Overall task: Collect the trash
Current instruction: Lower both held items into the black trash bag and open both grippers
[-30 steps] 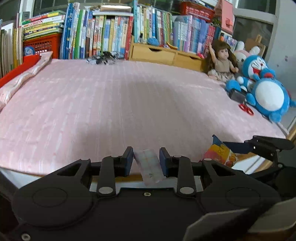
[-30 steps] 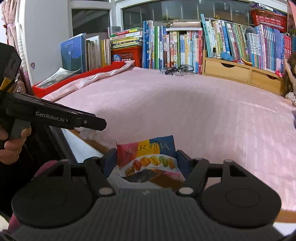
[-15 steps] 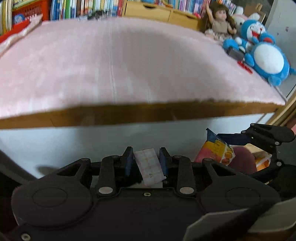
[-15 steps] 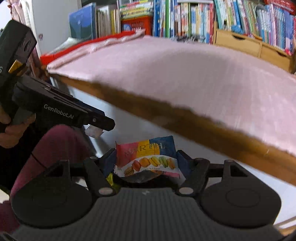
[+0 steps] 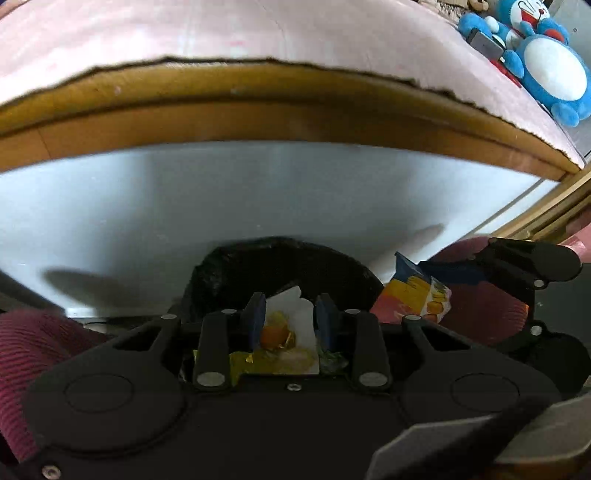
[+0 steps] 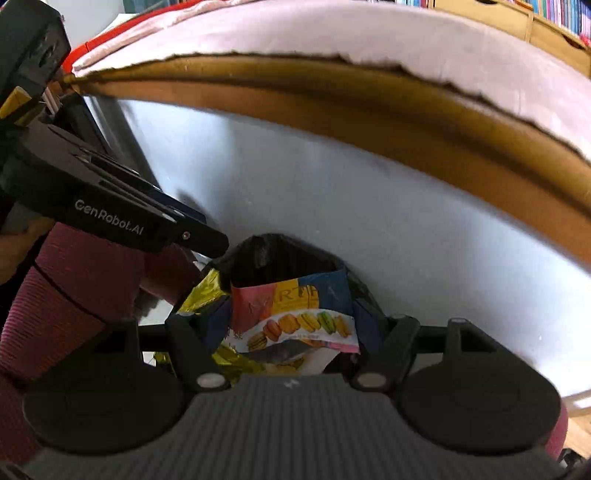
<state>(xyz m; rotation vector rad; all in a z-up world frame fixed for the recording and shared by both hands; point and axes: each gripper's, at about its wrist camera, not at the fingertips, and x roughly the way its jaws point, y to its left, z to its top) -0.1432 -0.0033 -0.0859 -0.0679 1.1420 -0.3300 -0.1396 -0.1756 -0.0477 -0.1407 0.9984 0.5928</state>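
Observation:
My left gripper is shut on a small white paper wrapper, held just above the mouth of a black-lined trash bin. My right gripper is shut on a colourful macaron snack bag, over the same bin. The left wrist view shows that snack bag to the right, pinched by the right gripper. In the right wrist view the left gripper reaches in from the left. Gold and yellow wrappers lie inside the bin.
The bin stands against the white side panel of a bed, under its wooden edge and pink cover. Blue plush toys sit at the bed's far right. A person's maroon clothing is close on the left.
Both grippers have dropped from the level of the bed top down past its edge to the trash bin. Each holds the same piece of trash as before.

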